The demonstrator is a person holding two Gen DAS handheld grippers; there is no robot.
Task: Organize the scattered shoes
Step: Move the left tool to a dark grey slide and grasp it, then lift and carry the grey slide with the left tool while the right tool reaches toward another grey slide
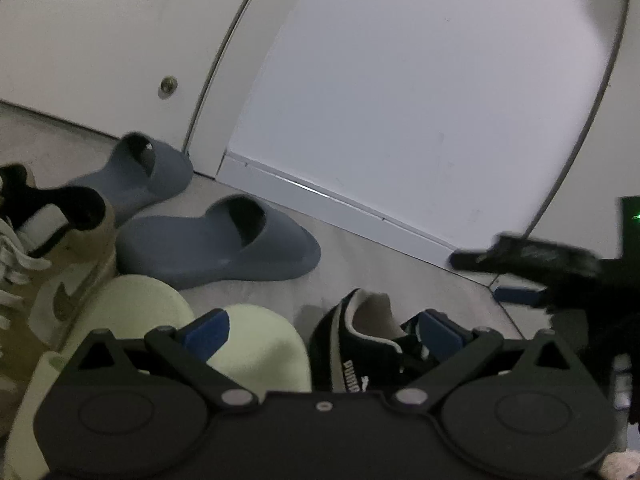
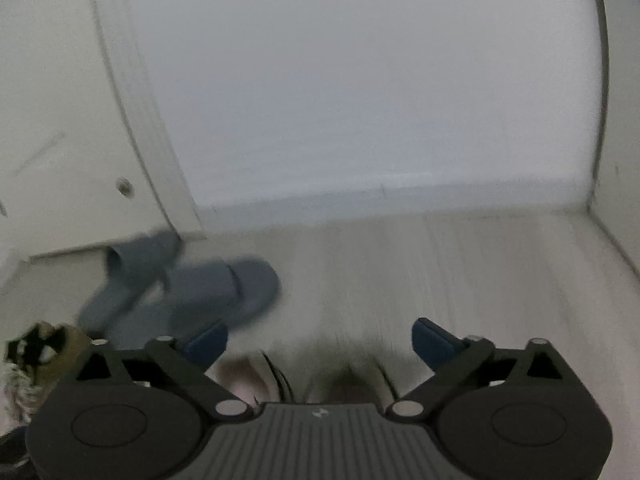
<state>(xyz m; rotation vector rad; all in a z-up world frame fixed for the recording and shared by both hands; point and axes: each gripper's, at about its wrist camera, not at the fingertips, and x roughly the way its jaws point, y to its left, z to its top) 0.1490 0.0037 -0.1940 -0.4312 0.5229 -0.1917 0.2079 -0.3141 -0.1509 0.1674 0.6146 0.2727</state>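
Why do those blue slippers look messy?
The two blue-grey slides near the door aren't side by side: one lies behind the other at a different angle. Nothing looks broken or spilled.

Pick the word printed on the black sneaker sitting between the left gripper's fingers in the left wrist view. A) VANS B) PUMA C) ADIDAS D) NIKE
B: the black sneaker shows white letters reading PUMA on its side, just beyond the left gripper, whose fingers are spread apart and not touching it.
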